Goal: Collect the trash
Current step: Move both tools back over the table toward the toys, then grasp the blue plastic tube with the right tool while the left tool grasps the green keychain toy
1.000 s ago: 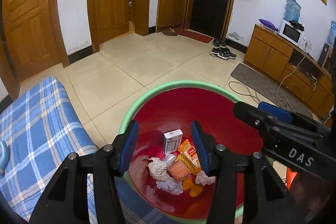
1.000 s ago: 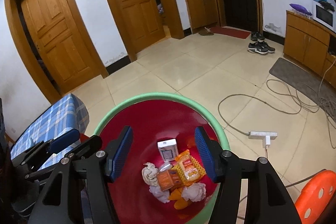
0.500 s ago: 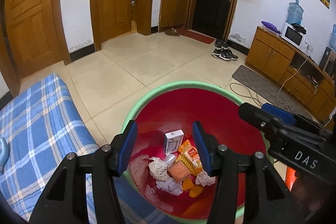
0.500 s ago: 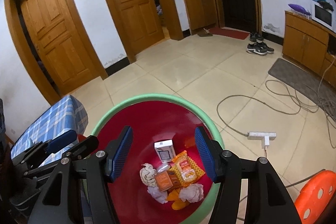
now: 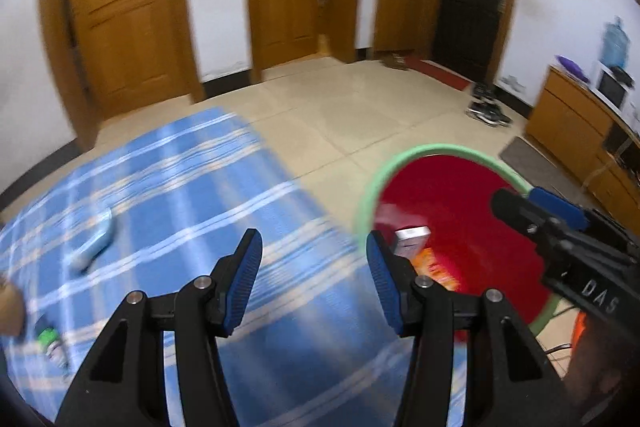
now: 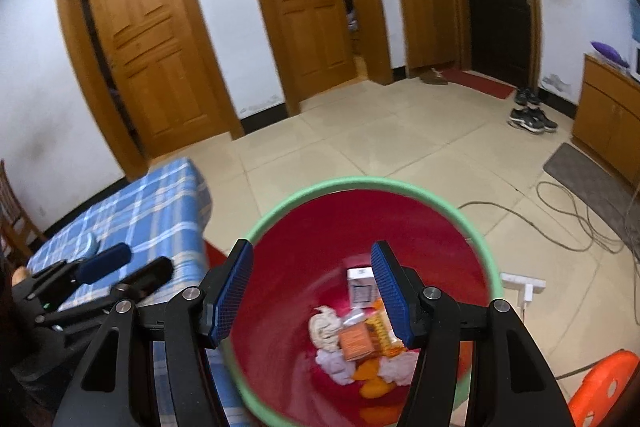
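Tiled floor (image 6: 360,147) surrounds my landmark, the red bucket (image 6: 476,235) with its green rim. Inside the bucket, at the bottom, lies the collected trash (image 6: 356,339): crumpled tissues, an orange packet, peel and a small white box (image 6: 360,285). My right tongs (image 6: 312,291) hang over the bucket mouth, jaws apart and holding nothing. My left tongs (image 5: 314,283) are likewise parted and empty, aimed at the blue checked cloth (image 5: 160,195) left of the bucket. On that cloth, far from the bucket, lie a pale blue object (image 5: 96,245) and a small green-and-white item (image 5: 50,339), both too blurred to name; I judge them the likely next pickups.

Risk: the left view is smeared, so a hasty grab may miss or nudge an item off the cloth edge. The two tongs sit near each other over the rim and could clash. Beyond the bucket, floor is open; cables (image 6: 560,219) and a power strip (image 6: 522,285) lie to its right.
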Tool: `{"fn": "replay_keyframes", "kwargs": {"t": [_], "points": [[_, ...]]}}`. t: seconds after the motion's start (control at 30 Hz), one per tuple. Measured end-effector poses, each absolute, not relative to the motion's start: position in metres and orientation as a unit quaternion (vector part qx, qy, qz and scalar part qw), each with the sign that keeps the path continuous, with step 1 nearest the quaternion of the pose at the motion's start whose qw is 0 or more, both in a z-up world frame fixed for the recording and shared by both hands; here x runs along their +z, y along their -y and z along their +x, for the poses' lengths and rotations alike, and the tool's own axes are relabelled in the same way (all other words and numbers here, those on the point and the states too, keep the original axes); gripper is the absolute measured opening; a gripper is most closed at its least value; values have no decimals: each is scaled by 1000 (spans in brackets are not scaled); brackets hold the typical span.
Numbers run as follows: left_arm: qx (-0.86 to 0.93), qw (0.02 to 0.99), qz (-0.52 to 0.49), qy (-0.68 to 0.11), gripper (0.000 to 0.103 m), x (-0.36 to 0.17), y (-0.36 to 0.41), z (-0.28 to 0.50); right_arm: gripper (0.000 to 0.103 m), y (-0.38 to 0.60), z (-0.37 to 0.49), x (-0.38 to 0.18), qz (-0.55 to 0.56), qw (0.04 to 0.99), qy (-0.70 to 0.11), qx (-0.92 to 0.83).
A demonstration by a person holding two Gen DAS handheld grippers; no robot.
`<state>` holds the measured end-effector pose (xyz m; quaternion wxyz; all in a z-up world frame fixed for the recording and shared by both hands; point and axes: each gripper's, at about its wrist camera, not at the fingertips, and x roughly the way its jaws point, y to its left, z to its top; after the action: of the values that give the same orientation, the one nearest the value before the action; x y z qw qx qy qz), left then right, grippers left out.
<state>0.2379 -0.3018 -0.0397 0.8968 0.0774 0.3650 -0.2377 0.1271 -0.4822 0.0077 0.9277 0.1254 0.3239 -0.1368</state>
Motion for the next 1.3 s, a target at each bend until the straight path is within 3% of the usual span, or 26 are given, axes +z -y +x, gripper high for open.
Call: {"fn": "replay_keyframes", "kwargs": {"t": [0.23, 0.5, 0.83, 1.17, 1.2, 1.27, 1.3], "points": [[-136, 916, 53, -374, 55, -43, 211, 233, 63, 437, 138, -1, 91, 929, -343, -103], [-89, 932, 21, -352, 72, -40, 132, 214, 63, 393, 157, -4, 112, 928, -353, -49], [-103, 917, -30, -385, 72, -60, 98, 230, 63, 315, 173, -7, 66, 936, -346, -7], [-103, 893, -37, -436, 55, -77, 96, 253, 63, 265, 179, -22, 2, 933, -360, 20], [-102, 894, -33, -435, 43, -77, 98, 252, 63, 263, 177, -22, 1, 933, -358, 22], [-97, 895, -24, -435, 30, -77, 100, 252, 63, 260, 177, -23, 4, 933, -359, 23], [-105, 894, -26, -435, 30, -77, 101, 252, 63, 260, 178, -23, 4, 933, -360, 22]]}}
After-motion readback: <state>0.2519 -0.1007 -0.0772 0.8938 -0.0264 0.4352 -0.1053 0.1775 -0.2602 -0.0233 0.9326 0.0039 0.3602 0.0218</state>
